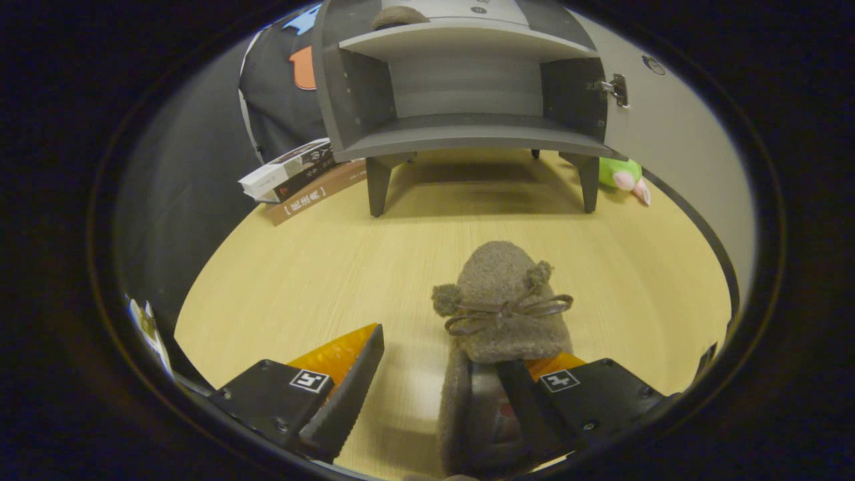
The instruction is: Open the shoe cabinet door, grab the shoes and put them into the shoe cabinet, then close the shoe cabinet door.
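Jaws (437, 394) spread apart, gripping nothing; right finger sits inside the opening of a fuzzy brown slipper (499, 314) with a ribbon bow, low centre on pale wood-grain desk (300, 280). Grey shoe cabinet (467, 87) upper centre, door (658, 140) open, another slipper (399, 17) on its upper shelf

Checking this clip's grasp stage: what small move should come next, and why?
Probably close the tool on the slipper: its fingers stand open, one inside the slipper's opening, the other apart on the table. The shoe cabinet beyond already stands open.
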### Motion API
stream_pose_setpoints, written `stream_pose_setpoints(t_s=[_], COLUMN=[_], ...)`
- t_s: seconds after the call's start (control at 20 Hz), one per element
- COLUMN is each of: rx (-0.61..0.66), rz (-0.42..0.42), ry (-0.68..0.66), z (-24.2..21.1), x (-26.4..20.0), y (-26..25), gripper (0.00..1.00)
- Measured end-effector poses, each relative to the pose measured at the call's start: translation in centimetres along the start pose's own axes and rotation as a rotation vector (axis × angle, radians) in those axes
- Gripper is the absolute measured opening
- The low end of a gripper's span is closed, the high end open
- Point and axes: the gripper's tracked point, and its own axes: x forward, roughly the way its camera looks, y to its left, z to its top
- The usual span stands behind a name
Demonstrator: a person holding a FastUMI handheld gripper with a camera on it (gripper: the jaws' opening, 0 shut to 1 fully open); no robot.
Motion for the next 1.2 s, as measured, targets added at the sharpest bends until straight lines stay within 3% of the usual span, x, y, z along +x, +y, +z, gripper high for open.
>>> stream_pose_setpoints(t_s=[0.2, 0.3, 0.35, 0.45, 0.65, 0.9, 1.2], rx=[-0.046, -0.079, -0.083, -0.09, -0.056, -0.048, -0.073], rz=[-0.052, -0.107, -0.145, -0.139, -0.052, -0.053, -0.017], ry=[0.01, 0.013, 0.013, 0.019, 0.016, -0.064, -0.25], z=[-0.3, -0.4, -0.3, -0.2, 0.5, 3.0, 8.9], x=[0.4, 0.6, 0.6, 0.4, -0.8, -6.1, -15.6], y=[-0.7, -1.8, -2.7, -2.7, -1.5, -1.8, -0.7], gripper=[0.93, 0.85, 0.66, 0.28, 0.1, 0.08, 0.08])
